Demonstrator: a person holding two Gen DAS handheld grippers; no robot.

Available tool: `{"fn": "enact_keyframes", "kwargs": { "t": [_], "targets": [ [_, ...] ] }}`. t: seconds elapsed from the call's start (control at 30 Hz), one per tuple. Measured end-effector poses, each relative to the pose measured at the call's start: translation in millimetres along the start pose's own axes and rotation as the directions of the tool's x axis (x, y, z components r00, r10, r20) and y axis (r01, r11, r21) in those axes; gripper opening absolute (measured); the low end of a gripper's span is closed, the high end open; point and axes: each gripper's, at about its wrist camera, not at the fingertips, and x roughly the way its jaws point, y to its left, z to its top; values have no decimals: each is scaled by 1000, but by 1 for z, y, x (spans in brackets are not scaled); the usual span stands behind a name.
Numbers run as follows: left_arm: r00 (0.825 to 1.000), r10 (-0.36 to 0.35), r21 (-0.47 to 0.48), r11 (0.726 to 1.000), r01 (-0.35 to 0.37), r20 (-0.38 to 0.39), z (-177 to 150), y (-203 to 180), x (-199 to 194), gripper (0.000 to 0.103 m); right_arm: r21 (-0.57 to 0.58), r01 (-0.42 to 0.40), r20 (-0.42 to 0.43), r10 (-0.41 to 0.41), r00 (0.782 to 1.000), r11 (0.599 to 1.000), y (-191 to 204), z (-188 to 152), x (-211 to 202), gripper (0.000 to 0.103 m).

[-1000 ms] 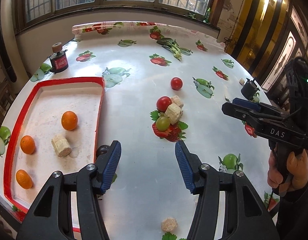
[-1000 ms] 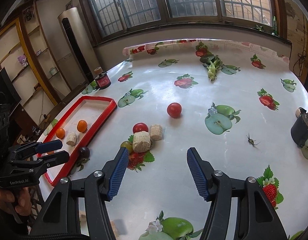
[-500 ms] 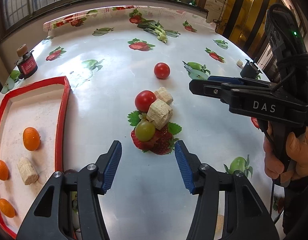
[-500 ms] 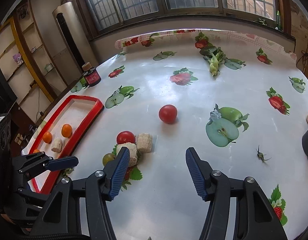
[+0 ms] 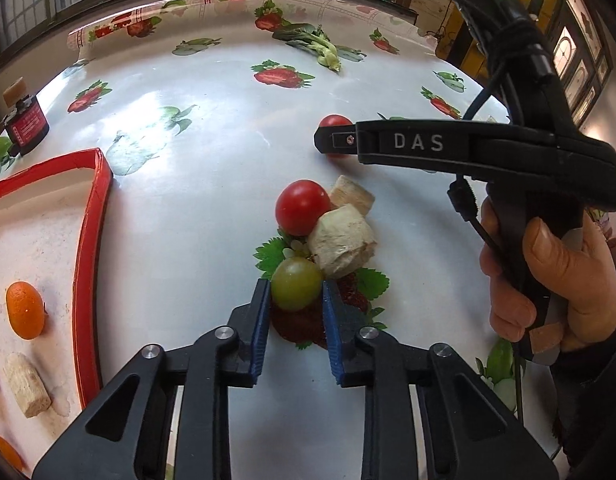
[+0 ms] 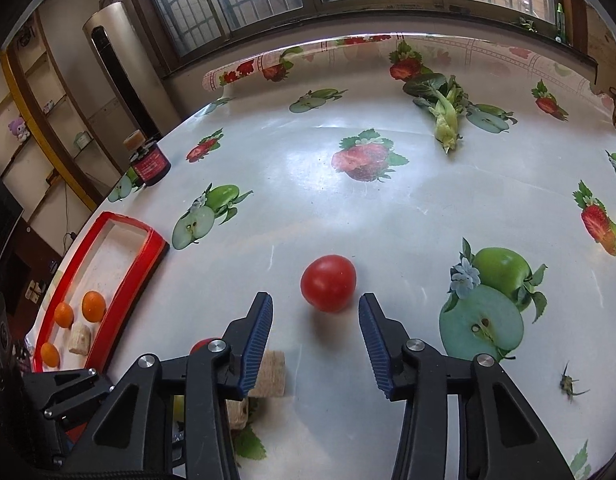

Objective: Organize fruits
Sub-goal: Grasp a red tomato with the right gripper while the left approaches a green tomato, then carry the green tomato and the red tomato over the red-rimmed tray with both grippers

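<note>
My left gripper [image 5: 296, 296] is shut on a green grape [image 5: 296, 282] on the table. Just beyond the grape lie a red tomato [image 5: 301, 207] and two beige chunks [image 5: 343, 240]. My right gripper [image 6: 315, 318] is open, its blue pads on either side of a second red tomato [image 6: 328, 282] that sits just ahead of the tips. This gripper also shows in the left wrist view [image 5: 335, 142], in front of that tomato. The red tray [image 5: 88, 264] at the left holds oranges [image 5: 24, 309] and a beige chunk [image 5: 26, 384].
A dark jar [image 6: 150, 165] stands at the table's left edge. A leafy green vegetable [image 6: 441, 106] lies at the far side. A small insect-like object [image 6: 567, 382] lies at the right. The tablecloth has printed fruit pictures.
My left gripper has moved forward and closed on the green grape. My right gripper has moved forward until the lone red tomato sits just ahead of its open pads.
</note>
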Motion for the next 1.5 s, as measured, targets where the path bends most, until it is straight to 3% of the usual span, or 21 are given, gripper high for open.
{"fn": "enact_keyframes", "kwargs": {
  "t": [0.13,0.43,0.77,1.5],
  "targets": [
    [1000,-5,4,1000,5,6,-2,2,-3,22,15,31,0,-31,1000,999,-4,0,11,32],
    [999,-20,-21,1000,21,43,-7,4,-22,22,0,27,47,-27,999,1000,2,-13,-24,31],
    [995,17,-40,999,-14,95,-16,11,-55,22,-34,-23,93,26,995,999,31,-25,-65,31],
    [978,126,-127,986,-106,166,-40,60,-111,22,-145,-75,88,88,992,987,101,-38,-80,31]
  ]
}}
